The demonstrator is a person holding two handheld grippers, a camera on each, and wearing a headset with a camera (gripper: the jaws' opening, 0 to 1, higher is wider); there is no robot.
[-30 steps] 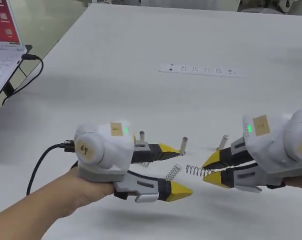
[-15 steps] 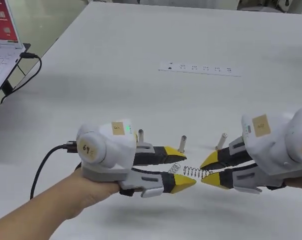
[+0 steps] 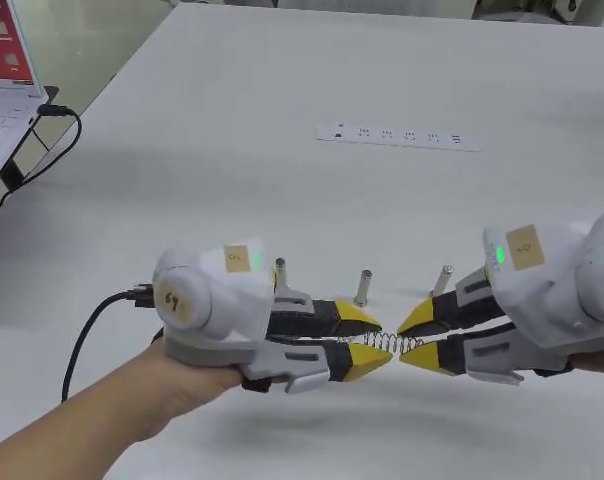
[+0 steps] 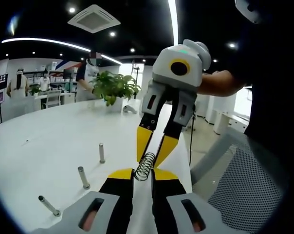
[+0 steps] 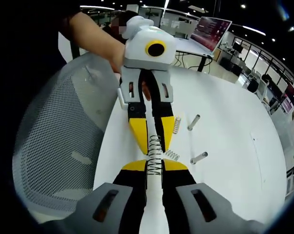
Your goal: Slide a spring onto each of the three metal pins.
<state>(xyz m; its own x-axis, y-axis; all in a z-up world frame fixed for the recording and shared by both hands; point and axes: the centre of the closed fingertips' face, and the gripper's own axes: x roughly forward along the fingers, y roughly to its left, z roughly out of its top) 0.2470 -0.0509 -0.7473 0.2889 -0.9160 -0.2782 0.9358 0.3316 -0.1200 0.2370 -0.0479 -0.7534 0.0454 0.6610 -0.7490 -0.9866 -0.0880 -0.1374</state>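
Left gripper (image 3: 382, 343) now on straight spring (image 4: 144, 166)

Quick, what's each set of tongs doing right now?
Left tongs: shut on the spring.
Right tongs: shut on the same spring's other end.

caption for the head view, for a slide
Left gripper and right gripper hold one spring between them, in front of three bare pins.

Left gripper (image 3: 380, 344), right gripper (image 3: 403, 342) tip to tip, level, both clamped on one spring (image 3: 389, 341).
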